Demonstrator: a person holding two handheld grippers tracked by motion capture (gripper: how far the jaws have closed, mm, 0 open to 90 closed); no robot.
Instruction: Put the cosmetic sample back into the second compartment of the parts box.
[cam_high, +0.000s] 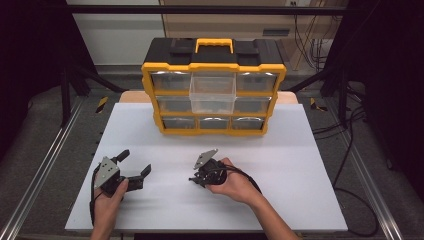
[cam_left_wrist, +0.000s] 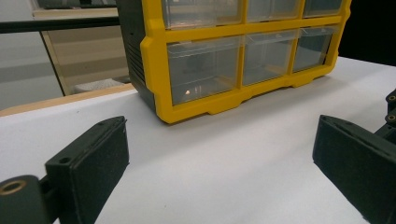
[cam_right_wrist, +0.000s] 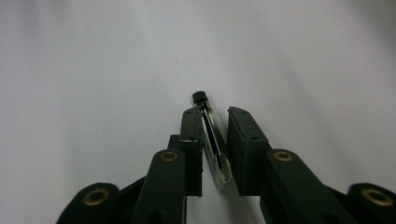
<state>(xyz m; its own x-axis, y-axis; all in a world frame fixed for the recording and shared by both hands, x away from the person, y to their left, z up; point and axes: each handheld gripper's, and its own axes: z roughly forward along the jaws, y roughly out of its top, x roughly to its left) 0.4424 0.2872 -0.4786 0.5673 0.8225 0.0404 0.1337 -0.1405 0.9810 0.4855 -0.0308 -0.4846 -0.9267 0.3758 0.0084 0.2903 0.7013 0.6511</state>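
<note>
The right tool (cam_right_wrist: 215, 140) is closed almost fully around a small clear glass vial (cam_right_wrist: 214, 142) with a black cap, which lies on the white tabletop (cam_high: 300, 175) in front of the person, well short of the yellow and black drawer organizer (cam_high: 214, 95). In the right gripper view the vial sits lengthwise between the two black jaws, its cap poking out past their tips and its rounded bottom back toward the hinges; a thin dark rod runs inside it. The left-hand pad seems to touch the glass, while a sliver of gap may remain on the other side, so I judge the grip as just made or nearly so. The vial looks light, stiff and smooth, and being thin glass it is likely fragile and slippery: a round body may roll or squirt out if squeezed hard. The safest hold looks to be across the middle of the barrel, with gentle pressure, not on the cap. One clear drawer (cam_high: 212, 92) of the organizer stands pulled out in the middle column. The left tool (cam_high: 134, 167) rests on the tabletop, jaws wide apart and holding nothing.
</note>
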